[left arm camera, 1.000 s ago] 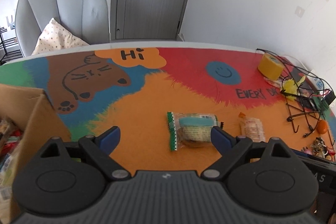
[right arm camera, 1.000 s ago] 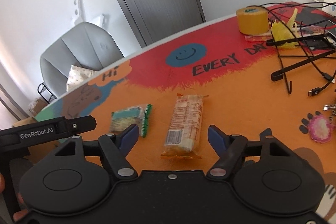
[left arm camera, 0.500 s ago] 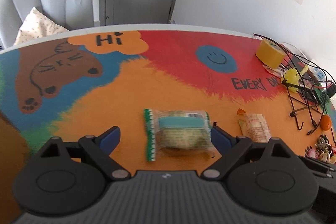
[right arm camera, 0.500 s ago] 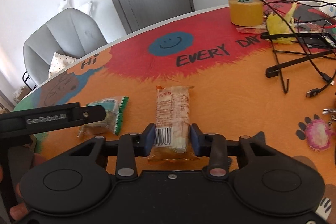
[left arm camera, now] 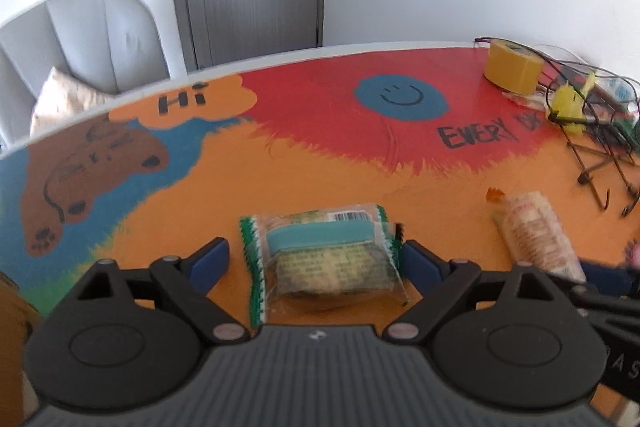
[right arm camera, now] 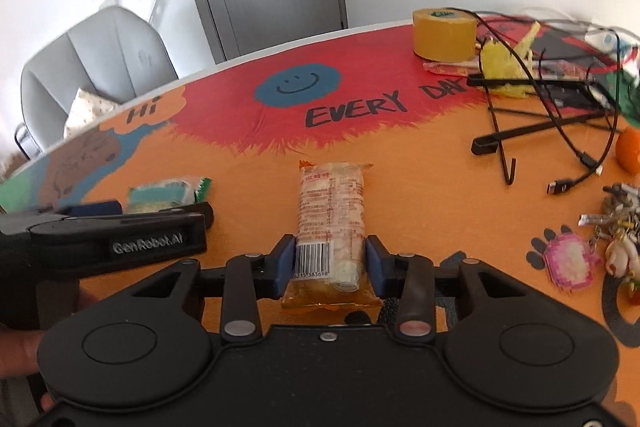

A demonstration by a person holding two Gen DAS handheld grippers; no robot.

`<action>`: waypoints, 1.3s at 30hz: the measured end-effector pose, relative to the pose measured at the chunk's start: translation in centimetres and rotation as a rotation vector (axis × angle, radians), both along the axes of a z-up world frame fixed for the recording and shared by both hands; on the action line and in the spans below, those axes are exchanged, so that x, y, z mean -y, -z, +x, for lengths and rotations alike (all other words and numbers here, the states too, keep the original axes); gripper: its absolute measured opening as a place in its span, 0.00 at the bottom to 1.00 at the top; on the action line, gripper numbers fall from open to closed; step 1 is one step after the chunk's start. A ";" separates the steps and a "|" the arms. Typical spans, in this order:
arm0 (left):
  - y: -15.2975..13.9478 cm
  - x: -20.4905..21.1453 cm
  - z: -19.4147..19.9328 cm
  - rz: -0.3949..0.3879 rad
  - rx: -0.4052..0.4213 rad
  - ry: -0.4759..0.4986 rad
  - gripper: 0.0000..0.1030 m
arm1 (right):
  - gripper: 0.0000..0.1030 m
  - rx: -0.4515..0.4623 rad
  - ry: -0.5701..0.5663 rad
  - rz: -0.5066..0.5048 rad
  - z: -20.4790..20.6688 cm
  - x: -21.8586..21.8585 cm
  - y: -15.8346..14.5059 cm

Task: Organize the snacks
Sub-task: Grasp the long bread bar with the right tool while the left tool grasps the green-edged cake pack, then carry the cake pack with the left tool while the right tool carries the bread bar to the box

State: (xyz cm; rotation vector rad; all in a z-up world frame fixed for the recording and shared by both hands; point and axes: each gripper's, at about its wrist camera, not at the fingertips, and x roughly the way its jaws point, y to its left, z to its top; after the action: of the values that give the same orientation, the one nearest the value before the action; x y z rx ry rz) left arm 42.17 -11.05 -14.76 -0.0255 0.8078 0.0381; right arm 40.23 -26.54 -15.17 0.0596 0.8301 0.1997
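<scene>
Two snack packets lie on the painted table [left arm camera: 320,183], on its orange area. The green-edged packet [left arm camera: 324,263] sits flat between the blue pads of the left tongs [left arm camera: 316,263]; those tongs stand wide and are closing, with the left pad clear of the wrapper and the right pad at its edge, contact not certain. The long orange packet [right arm camera: 332,223] lies lengthwise, its barcode end pinched between the pads of the right tongs [right arm camera: 331,265], both pads pressing its sides. From the right wrist view, the left tongs' body lies just beside the green-edged packet. A roll of yellow tape [right arm camera: 445,33], a tangle of black cables [right arm camera: 560,131] and a bunch of keyrings [right arm camera: 616,243] occupy the right part of the table, well apart from both packets.
</scene>
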 end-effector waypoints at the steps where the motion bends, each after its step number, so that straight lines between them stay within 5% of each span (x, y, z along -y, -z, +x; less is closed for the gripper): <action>1: -0.1 -0.2 -0.1 0.001 0.000 -0.010 0.79 | 0.37 0.003 0.000 -0.014 0.0 -0.2 0.0; 3: -0.7 -0.5 -0.2 0.002 -0.007 -0.020 0.57 | 0.36 0.003 0.003 -0.019 -0.1 -0.3 0.0; 5: -0.9 -0.9 -0.4 -0.014 -0.020 -0.013 0.54 | 0.36 -0.006 -0.001 -0.001 -0.2 -0.3 -0.1; 39: -10.5 -5.9 -13.5 -0.096 0.159 -0.022 0.53 | 0.36 0.171 -0.078 0.104 -9.1 -3.3 -7.9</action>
State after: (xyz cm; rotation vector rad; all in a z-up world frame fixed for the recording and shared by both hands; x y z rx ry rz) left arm 28.65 -5.20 -4.26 -0.1265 0.6504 0.0178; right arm 31.17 -23.25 -7.26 0.1066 0.6518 0.3177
